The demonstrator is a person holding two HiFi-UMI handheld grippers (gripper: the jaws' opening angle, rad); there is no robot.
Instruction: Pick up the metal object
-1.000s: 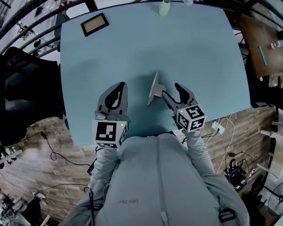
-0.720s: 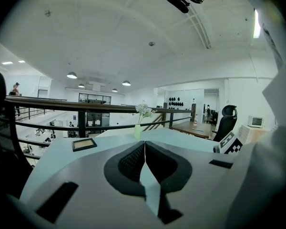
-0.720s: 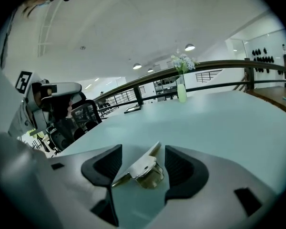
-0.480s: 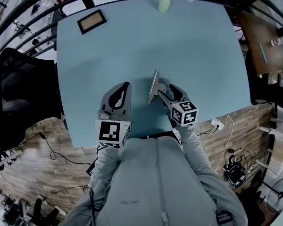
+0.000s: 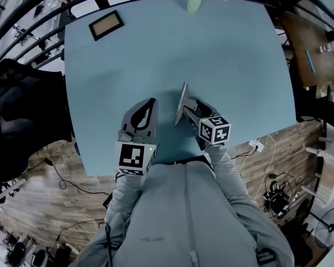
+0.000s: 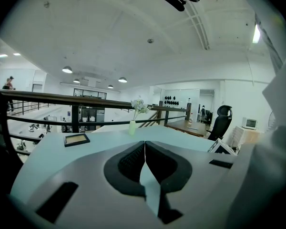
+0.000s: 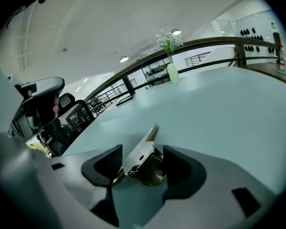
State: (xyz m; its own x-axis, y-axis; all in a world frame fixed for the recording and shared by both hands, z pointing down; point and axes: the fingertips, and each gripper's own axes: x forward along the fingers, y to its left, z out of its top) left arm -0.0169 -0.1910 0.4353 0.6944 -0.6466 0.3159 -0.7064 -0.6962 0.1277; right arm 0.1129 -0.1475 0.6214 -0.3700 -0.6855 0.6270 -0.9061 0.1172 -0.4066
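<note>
The metal object (image 5: 181,102) is a thin bent plate that stands on edge on the pale blue table (image 5: 228,54), near its front. My right gripper (image 5: 190,108) holds it from the right, with the jaws drawn in against both sides. In the right gripper view the silver and brass plate (image 7: 138,152) fills the gap of the right gripper (image 7: 142,165). The left gripper (image 5: 149,103) lies to the object's left, shut on nothing, its pads meeting in the left gripper view (image 6: 144,149).
A small framed picture (image 5: 106,25) lies at the table's far left and a green vase with flowers (image 5: 194,3) stands at the far edge. Railings run behind the table. A black office chair (image 5: 16,110) stands at the left and cables lie on the wooden floor.
The right gripper has moved left and forward onto the metal object, and its jaws have narrowed around it. The left gripper has barely moved.
</note>
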